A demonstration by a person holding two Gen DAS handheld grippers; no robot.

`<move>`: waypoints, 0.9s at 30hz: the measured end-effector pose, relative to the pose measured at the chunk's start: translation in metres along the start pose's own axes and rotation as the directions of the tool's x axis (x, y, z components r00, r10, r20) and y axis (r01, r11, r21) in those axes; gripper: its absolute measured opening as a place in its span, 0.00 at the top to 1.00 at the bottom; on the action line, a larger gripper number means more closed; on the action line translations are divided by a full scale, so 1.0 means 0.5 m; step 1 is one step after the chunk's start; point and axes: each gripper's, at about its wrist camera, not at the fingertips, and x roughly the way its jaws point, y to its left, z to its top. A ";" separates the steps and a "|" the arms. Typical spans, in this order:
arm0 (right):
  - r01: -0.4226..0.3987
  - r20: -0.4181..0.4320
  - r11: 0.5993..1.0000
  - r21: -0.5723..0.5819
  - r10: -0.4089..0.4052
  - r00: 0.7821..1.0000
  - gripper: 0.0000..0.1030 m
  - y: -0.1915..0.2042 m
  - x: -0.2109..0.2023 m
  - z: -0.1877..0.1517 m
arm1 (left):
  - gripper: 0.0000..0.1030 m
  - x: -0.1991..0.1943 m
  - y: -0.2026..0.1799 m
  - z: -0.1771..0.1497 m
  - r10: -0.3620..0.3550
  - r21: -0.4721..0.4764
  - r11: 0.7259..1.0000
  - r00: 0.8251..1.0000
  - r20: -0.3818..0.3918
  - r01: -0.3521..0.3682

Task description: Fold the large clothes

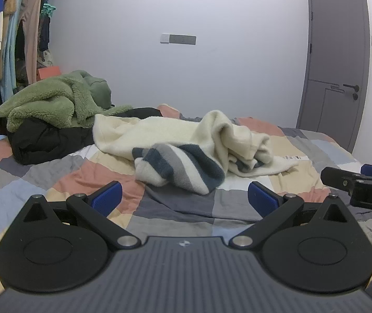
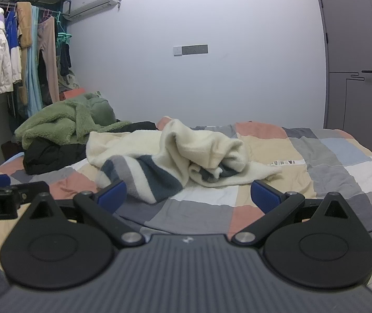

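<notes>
1. Both claws, left gripper (image 1: 183, 195) and right gripper (image 2: 189, 194), hover wide apart and hold nothing; each stands just short of the sweater (image 1: 186, 148).
2. Folding looks unstarted; everything is left to do.
3. Cream with navy and grey stripes, it lies crumpled mid-bed (image 1: 186, 206); sleeves probably tucked under, hard to tell.

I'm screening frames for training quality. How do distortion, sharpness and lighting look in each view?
Left wrist view: fisheye bends the grey door; the crumpled cream sweater with navy and grey stripes is sharp under soft, even light. Right wrist view: the same door bows too; no glare, faint shadows on the patchwork bedspread.
</notes>
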 end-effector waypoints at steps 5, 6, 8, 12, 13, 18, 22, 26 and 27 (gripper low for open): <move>0.005 -0.006 1.000 0.007 -0.005 1.000 0.00 -0.001 0.003 0.001 | 0.00 0.010 0.000 -0.003 0.002 0.002 1.000 1.000 -0.016 -0.002; 0.006 -0.007 1.000 0.007 -0.006 1.000 0.00 -0.002 0.004 0.001 | 0.00 0.013 -0.001 -0.003 0.002 0.003 1.000 1.000 -0.019 -0.002; 0.008 -0.012 1.000 0.008 -0.008 1.000 0.00 -0.002 0.009 -0.001 | 0.00 0.019 -0.002 -0.002 0.000 0.003 1.000 1.000 -0.025 0.000; 0.013 -0.026 1.000 0.005 -0.012 1.000 0.00 -0.006 0.017 -0.005 | 0.00 0.033 0.002 -0.005 0.007 0.002 1.000 0.999 -0.042 -0.007; 0.015 -0.025 1.000 0.008 -0.015 1.000 0.00 -0.008 0.018 -0.007 | 0.00 0.037 0.004 -0.006 0.006 -0.005 1.000 0.999 -0.046 -0.006; 0.023 -0.028 1.000 0.010 -0.023 0.999 0.00 -0.014 0.027 -0.014 | 0.00 0.055 0.025 -0.003 0.001 -0.045 0.999 0.998 -0.056 -0.004; 0.021 -0.037 1.000 0.006 -0.021 0.999 0.00 -0.015 0.039 -0.020 | 0.00 0.070 0.041 -0.003 -0.006 -0.063 0.998 0.998 -0.067 0.002; 0.020 -0.047 1.000 0.016 -0.020 0.999 0.00 -0.021 0.057 -0.028 | 0.00 0.085 0.050 -0.006 -0.007 -0.064 0.998 0.997 -0.072 0.003; 0.021 -0.049 1.000 0.019 -0.020 0.999 0.00 -0.023 0.061 -0.029 | 0.00 0.092 0.052 -0.006 -0.008 -0.068 0.998 0.997 -0.076 0.003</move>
